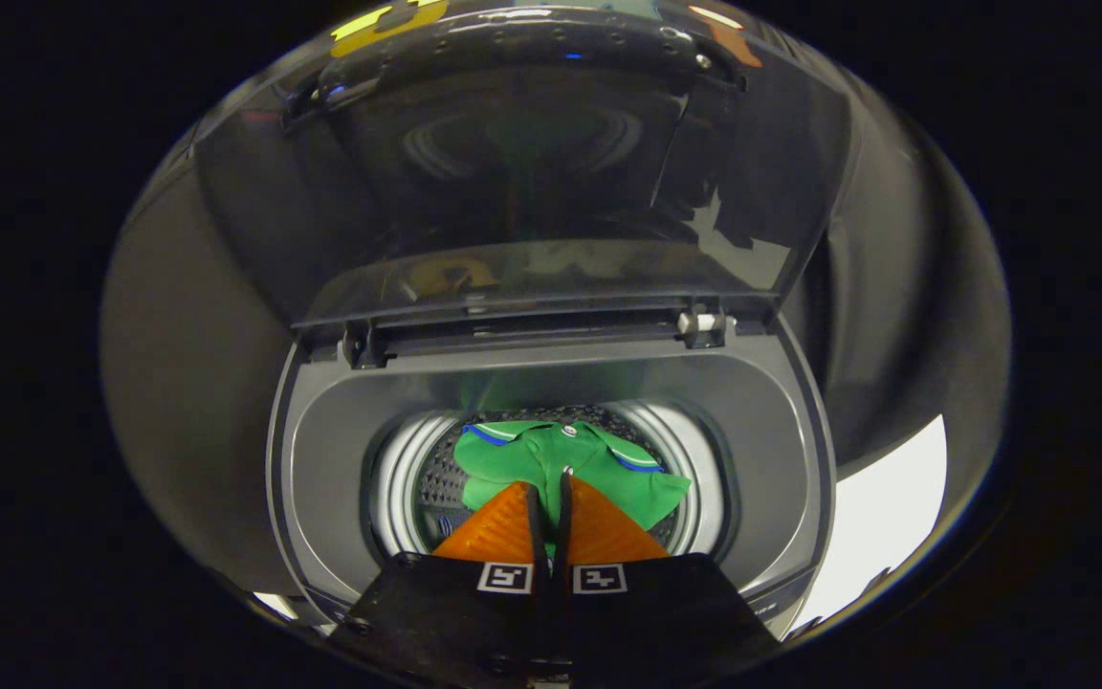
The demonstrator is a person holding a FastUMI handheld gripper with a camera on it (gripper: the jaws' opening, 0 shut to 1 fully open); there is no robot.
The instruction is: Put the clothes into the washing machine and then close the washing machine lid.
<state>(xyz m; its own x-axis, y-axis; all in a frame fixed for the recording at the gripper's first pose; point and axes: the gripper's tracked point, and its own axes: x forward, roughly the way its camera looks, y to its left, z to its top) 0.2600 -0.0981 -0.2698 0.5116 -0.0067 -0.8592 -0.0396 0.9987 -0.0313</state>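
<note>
The washing machine (pixel 321 450) stands in front of me with its top open and its dark glass lid (pixel 551 191) tilted up at the back. A green polo shirt (pixel 532 459) with a blue-and-white trimmed collar hangs over the mouth of the steel drum (pixel 398 488), its right edge lying across the drum's ring. My gripper (pixel 552 478) points down into the opening, just above the drum. Its fingers are closed together and pinch the shirt's fabric at their tips.
The grey plastic surround (pixel 781 450) rings the drum opening. Two lid hinges (pixel 701 325) sit along the back edge of the opening. Dark cloth walls stand to both sides, and a pale floor patch (pixel 886 517) shows to the right of the machine.
</note>
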